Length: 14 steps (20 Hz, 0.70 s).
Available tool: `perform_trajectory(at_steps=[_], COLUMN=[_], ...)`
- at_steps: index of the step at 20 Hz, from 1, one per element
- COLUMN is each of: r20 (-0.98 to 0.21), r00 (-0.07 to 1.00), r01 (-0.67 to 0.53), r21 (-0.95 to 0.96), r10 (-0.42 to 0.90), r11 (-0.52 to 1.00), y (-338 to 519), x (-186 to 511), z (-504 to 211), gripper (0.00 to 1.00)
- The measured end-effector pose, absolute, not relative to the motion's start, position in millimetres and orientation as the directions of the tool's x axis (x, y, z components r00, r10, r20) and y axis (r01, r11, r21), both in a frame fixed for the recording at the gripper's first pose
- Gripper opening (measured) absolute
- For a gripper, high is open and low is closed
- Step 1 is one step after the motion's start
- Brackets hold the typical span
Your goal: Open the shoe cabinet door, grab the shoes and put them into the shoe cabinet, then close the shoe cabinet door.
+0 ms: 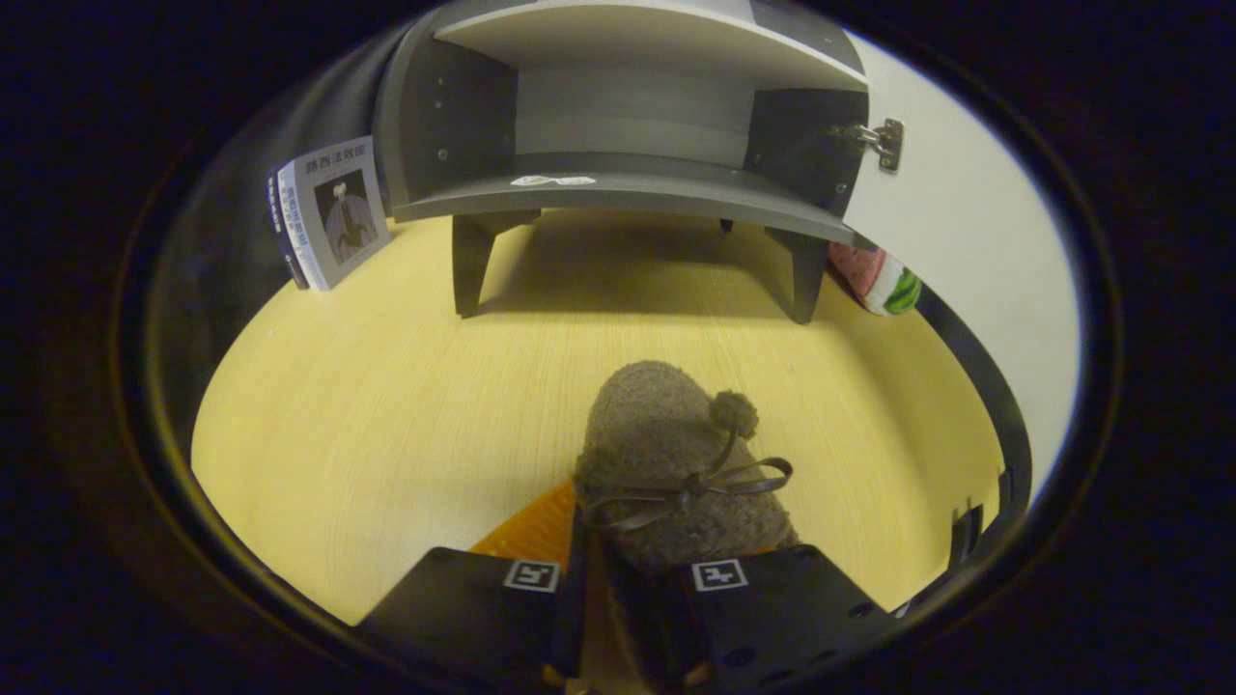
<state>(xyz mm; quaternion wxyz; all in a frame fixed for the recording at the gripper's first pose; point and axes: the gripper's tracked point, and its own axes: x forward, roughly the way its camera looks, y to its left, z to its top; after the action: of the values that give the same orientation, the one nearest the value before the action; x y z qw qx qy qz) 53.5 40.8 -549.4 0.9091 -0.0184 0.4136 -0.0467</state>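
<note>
The gripper [628, 589] is clamped on a brown fuzzy slipper [676, 463], both fingers pressing the heel end between them. The slipper's toe points ahead, carrying a ribbon bow with a pom-pom [734, 412]. It sits over the yellow wooden tabletop [386, 405]. Beyond the toe stands the grey shoe cabinet [618, 145] on short legs, its white door [966, 241] swung open at the right on a metal hinge [879, 140]. A book [328, 212] leans beside the cabinet's left wall.
</note>
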Motion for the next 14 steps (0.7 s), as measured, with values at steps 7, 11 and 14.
perform_trajectory(at_steps=[7, 11, 14], r20=[-0.745, -0.75, -0.745], r00=[0.663, 0.658, 0.665], r01=[0.048, 0.04, 0.028], r21=[-0.064, -0.051, -0.056], r10=[-0.08, -0.065, -0.061], r11=[0.997, 0.998, 0.998], y=[44.6, 46.7, 48.7], x=[55.7, 52.0, 50.5], z=[-549.6, -545.1, -527.3], gripper=[0.03, 0.03, 0.03])
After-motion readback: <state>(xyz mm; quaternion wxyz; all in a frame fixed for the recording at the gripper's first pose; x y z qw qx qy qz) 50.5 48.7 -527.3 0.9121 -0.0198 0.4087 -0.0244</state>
